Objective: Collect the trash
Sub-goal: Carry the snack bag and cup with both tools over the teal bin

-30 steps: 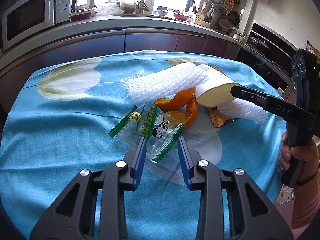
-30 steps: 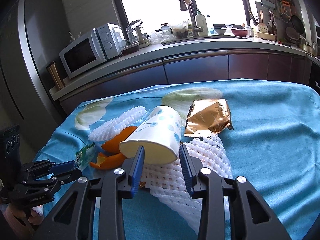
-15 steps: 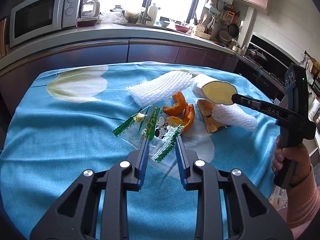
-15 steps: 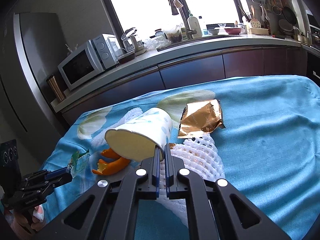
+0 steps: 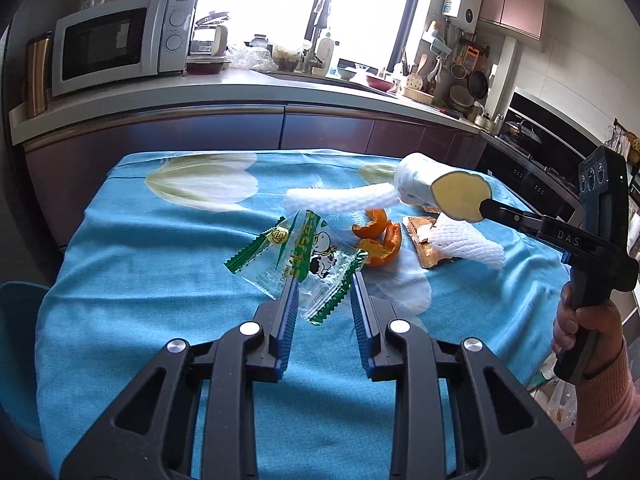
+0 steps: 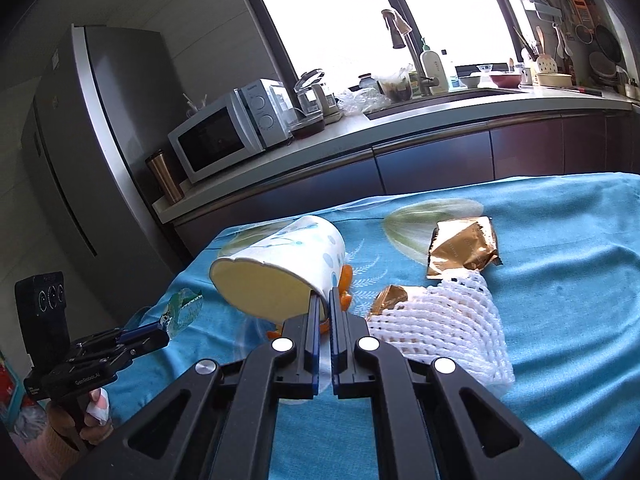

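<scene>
Item: cup (image 6: 280, 272). Paper, white with blue dots, held clear of the cloth (image 5: 140, 280) at far right. Lies on its side, long axis tilted, mouth towards the right tongs (image 6: 325, 300). Those tongs are pressed together on the near rim, one finger inside the mouth and one outside.

Item: wrapper (image 5: 304, 256). Clear plastic, green serrated ends, cartoon dog print. Flat on the cloth, centre, its near end lying between the fingers of the left tongs (image 5: 322, 284). Long axis slants from far left to near right, roughly across the gap. Left tongs stand apart, gripping nothing; whether the tips touch the film cannot be told.

Item: peel (image 5: 378, 240). Orange, curled pieces, just right of the wrapper.

Item: foam nets. One long (image 5: 340, 202), far centre; one (image 5: 468, 240) right, lying over a gold foil packet (image 6: 464, 254).

Judgement: the wrapper sits directly ahead of the left tongs, which are far nearer than the occupied right; closing them there looks the likely next pick. The thin film may slip.
</scene>
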Available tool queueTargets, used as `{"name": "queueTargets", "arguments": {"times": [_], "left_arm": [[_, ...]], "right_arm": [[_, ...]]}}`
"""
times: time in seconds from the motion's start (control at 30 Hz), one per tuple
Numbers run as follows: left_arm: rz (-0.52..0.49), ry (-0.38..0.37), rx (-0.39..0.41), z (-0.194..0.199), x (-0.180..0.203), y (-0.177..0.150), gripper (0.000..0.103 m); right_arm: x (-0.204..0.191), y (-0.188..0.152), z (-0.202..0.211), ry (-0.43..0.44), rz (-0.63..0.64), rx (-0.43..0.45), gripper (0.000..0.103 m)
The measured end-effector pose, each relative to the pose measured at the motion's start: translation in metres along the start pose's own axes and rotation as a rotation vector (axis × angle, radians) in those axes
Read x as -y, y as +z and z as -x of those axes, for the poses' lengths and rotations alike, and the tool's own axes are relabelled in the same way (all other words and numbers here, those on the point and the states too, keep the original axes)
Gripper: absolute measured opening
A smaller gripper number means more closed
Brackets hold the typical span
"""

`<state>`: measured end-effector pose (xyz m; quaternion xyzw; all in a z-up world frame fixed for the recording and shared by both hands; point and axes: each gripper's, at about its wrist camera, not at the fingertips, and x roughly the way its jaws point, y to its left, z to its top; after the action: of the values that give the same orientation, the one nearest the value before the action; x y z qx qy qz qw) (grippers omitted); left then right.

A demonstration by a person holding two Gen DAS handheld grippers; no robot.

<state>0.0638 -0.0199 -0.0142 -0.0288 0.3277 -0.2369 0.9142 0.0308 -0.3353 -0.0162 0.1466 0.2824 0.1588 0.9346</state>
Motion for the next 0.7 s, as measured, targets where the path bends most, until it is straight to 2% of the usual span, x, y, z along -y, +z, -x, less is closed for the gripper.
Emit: {"name": "queueTargets", "arguments": {"times": [0.7], "left_arm": [[0.088, 0.144, 0.078, 0.081, -0.064, -0.023, 0.027]], "right_arm": [[-0.094, -0.016, -0.045, 0.210, 0.122, -0.103, 0.003]]}}
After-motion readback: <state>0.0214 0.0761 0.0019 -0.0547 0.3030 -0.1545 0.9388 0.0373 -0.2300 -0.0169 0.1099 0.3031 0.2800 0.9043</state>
